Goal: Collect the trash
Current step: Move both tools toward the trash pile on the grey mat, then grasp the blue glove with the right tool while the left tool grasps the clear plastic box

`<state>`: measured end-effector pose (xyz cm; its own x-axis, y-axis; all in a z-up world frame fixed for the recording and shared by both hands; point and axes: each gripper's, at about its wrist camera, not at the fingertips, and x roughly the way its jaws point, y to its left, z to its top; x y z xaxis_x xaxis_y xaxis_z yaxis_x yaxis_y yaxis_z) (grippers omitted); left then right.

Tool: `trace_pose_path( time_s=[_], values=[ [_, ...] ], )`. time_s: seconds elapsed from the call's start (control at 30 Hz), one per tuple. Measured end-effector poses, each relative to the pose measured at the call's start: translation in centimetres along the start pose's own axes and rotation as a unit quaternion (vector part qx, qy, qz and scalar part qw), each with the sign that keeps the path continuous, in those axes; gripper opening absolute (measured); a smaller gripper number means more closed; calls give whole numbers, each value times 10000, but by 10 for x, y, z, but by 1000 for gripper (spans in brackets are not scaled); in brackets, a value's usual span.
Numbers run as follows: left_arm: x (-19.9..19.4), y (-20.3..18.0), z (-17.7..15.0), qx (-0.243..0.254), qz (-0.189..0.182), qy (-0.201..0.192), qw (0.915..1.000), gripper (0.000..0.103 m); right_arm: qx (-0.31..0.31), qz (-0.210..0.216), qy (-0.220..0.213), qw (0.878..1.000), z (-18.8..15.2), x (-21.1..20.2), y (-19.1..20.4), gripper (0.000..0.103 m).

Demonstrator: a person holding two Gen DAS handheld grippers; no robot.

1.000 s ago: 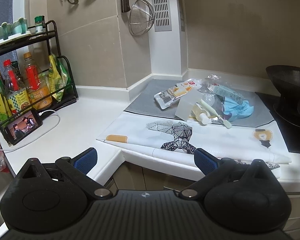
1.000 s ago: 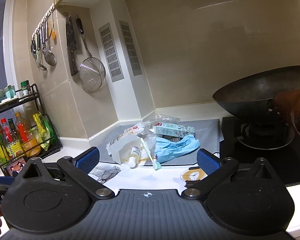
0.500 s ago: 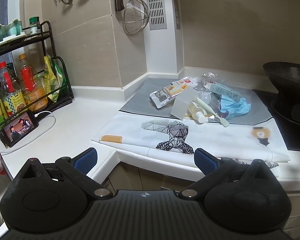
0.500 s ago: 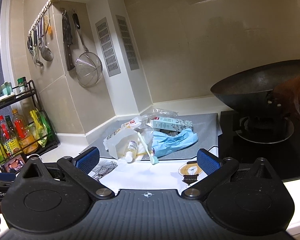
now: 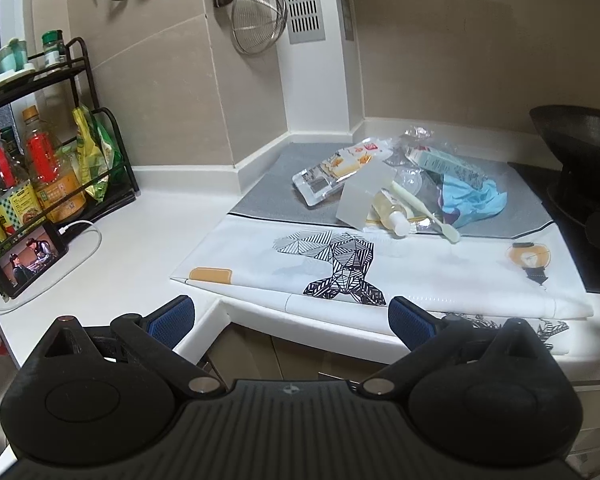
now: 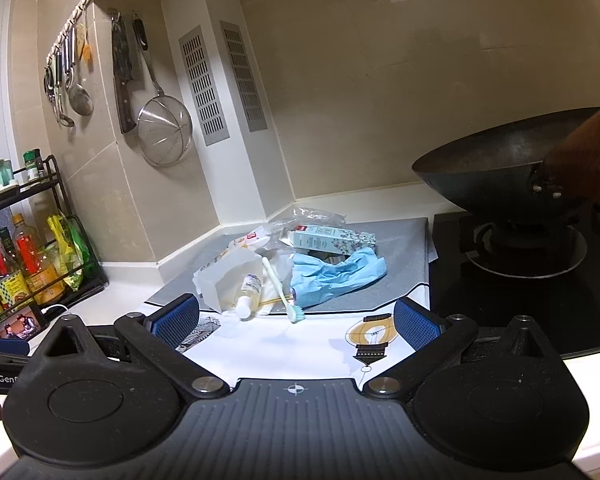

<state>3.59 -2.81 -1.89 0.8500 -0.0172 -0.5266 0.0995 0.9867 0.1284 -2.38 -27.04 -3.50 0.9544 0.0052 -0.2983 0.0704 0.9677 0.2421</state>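
A pile of trash lies on a grey mat (image 5: pixel 268 184) in the counter's corner: a snack wrapper (image 5: pixel 332 170), a small bottle (image 5: pixel 392 212), a toothbrush (image 5: pixel 424 210), a blue glove (image 5: pixel 476 200) and a pale green carton (image 5: pixel 444 162). The right wrist view shows the same pile, with the bottle (image 6: pixel 247 294), toothbrush (image 6: pixel 280 288), glove (image 6: pixel 336 274) and carton (image 6: pixel 332 238). My left gripper (image 5: pixel 290 316) is open, short of the counter's front edge. Nearer the pile, my right gripper (image 6: pixel 296 320) is open over the white printed cloth (image 6: pixel 276 344). Both hold nothing.
A black wok (image 6: pixel 500 172) sits on the stove at the right, with a brown blur at that frame's edge. A black rack of bottles (image 5: pixel 40 176) and a phone (image 5: pixel 30 260) on a cable stand at the left. A strainer (image 6: pixel 164 130) and utensils hang on the wall.
Both grippers have moved closer to the trash pile, which now looks larger in each view. Both have stayed open and the pile has not been touched.
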Motion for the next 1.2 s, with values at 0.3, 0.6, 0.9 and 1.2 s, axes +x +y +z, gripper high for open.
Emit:
trace_pose_path(
  time_s=[0.3,0.6,0.9,1.2],
  values=[
    [36,-21,12,406,132,249,9988,103,-497,2,75,9987,-7,41,-2,103],
    [93,-24,52,416,204,382,9982,103,-151,239,519,9983,-5,108,-7,103],
    [171,-43,96,480,192,493,9974,103,866,148,663,9939,25,181,-30,103],
    [212,-53,114,589,215,403,9972,103,481,338,1051,9927,14,210,-20,103]
  ],
)
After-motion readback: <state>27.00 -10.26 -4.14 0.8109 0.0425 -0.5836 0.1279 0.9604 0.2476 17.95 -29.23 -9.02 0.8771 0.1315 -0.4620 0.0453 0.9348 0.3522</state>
